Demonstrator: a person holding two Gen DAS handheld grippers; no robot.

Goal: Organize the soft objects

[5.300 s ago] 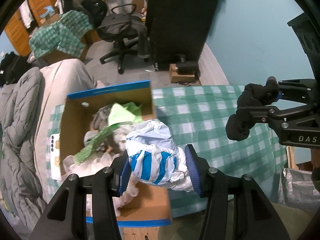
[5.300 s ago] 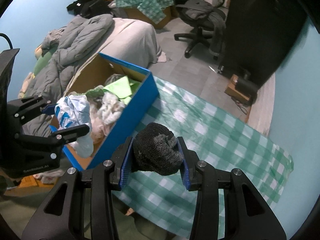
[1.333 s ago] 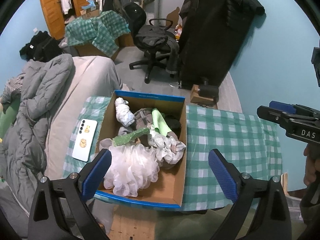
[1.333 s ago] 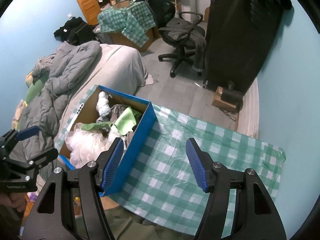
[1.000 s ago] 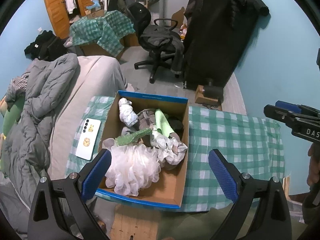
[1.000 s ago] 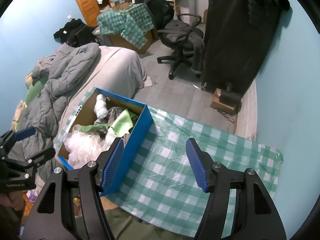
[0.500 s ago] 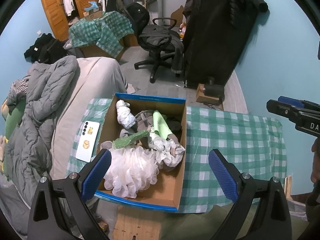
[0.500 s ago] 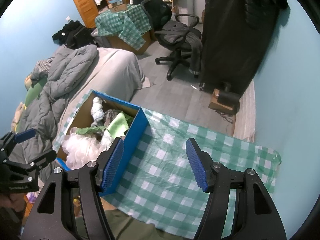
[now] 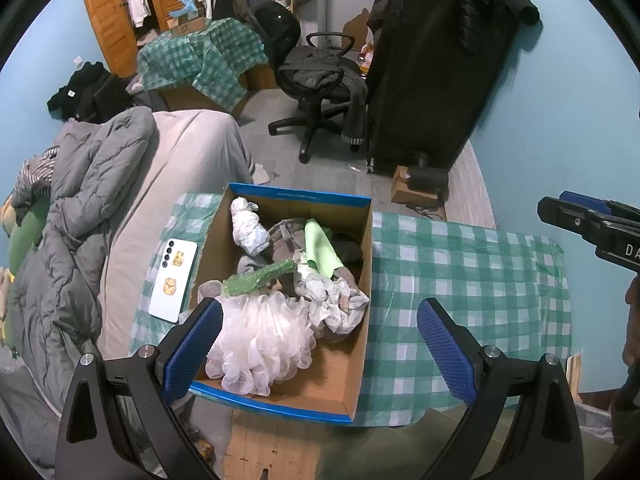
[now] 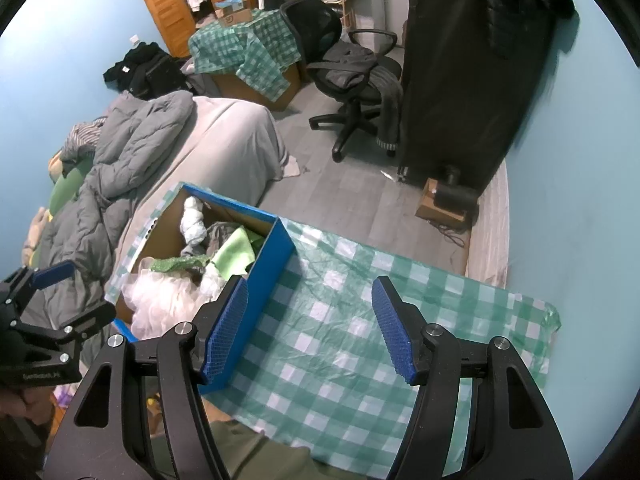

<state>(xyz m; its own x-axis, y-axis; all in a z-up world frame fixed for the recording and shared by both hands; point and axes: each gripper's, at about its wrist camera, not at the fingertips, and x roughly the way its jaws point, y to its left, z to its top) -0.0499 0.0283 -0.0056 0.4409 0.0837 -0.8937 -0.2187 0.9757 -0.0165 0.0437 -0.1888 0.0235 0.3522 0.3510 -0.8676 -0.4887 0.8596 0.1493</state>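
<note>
At nine o'clock our left gripper hangs wide open and empty above the cardboard box, where the soft objects sit gathered; at three o'clock, our right gripper gapes empty over the checkered surface.

Left tool and right tool, both wide apart, empty, held high.

White phone lies flat on the green checked tablecloth. Beyond the tablecloth: office chair, grey duvet at left.
</note>
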